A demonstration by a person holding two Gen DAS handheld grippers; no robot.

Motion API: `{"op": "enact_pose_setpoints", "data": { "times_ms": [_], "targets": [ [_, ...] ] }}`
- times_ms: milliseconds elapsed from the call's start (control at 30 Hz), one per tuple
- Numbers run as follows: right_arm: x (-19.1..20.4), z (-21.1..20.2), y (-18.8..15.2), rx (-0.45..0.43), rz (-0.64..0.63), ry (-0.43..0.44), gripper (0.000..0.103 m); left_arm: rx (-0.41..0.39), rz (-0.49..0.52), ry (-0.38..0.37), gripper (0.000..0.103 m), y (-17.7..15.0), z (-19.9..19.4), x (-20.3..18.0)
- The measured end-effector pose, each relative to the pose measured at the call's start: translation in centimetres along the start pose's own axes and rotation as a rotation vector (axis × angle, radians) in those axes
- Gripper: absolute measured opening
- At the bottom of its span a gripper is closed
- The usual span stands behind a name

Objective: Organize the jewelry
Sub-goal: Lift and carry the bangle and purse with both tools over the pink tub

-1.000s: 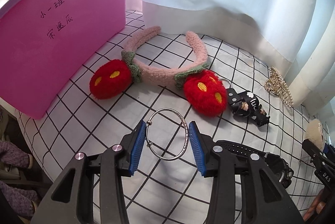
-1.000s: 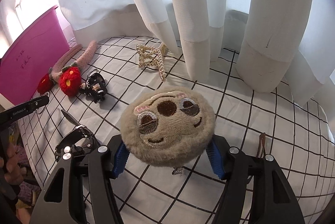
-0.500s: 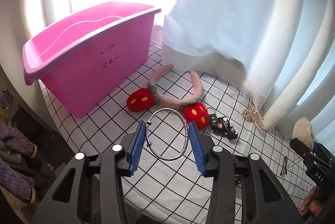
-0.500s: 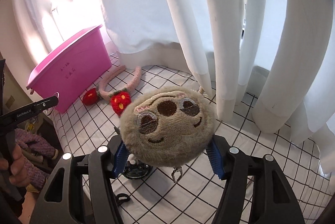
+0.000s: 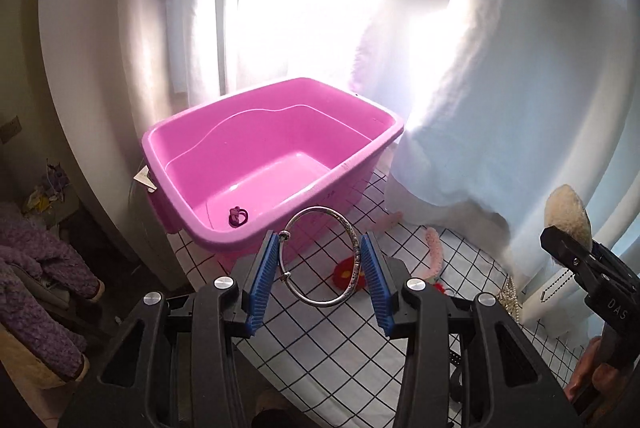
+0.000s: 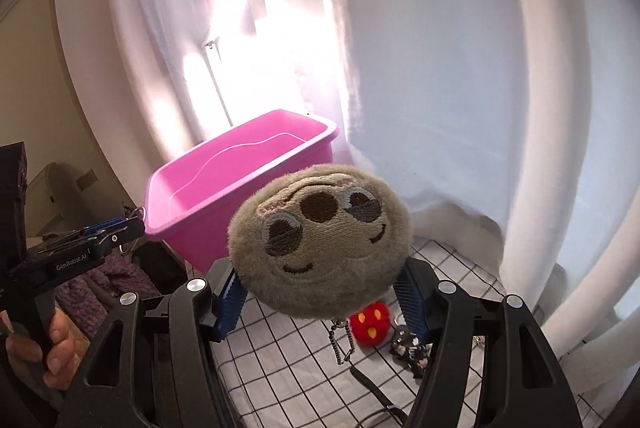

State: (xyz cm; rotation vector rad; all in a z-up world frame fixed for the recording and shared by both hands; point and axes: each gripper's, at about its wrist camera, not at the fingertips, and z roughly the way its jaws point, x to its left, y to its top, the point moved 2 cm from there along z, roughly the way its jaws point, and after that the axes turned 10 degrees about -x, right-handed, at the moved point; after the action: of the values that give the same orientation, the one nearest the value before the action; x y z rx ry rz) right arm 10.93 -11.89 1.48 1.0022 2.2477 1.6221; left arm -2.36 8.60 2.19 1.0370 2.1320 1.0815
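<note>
My left gripper is shut on a silver bangle and holds it in the air, just before the near rim of the pink tub. A small purple item lies on the tub floor. My right gripper is shut on a round beige plush keychain with a stitched face, its ball chain hanging below. The tub stands beyond and to its left. The left gripper also shows in the right wrist view, at the tub's left corner.
A checked white cloth covers the table. On it lie a pink headband with red strawberry pompoms, a black charm and a gold hair claw. White curtains hang behind. Purple clothing lies left, below the table.
Both grippers have risen higher above the table and turned toward the pink tub, whose inside now shows. Each still holds its item.
</note>
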Motion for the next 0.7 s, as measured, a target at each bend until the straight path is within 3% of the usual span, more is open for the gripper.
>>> {"op": "enact_pose_setpoints", "data": {
  "times_ms": [233,400,700],
  "targets": [
    [4.8,9.4,5.5,0.025,-0.031,0.075,0.062,0.013,-0.061,0.03,0.042,5.0,4.9,5.4],
    [7.2,16.6,7.9,0.088,-0.052,0.098,0.062,0.065,-0.086,0.068,0.042,7.3,9.5,8.8],
    [8.7,28.2,7.2,0.344,-0.116,0.09,0.062,0.262,-0.151,0.064,0.042,6.6,18.0,11.7]
  ]
}}
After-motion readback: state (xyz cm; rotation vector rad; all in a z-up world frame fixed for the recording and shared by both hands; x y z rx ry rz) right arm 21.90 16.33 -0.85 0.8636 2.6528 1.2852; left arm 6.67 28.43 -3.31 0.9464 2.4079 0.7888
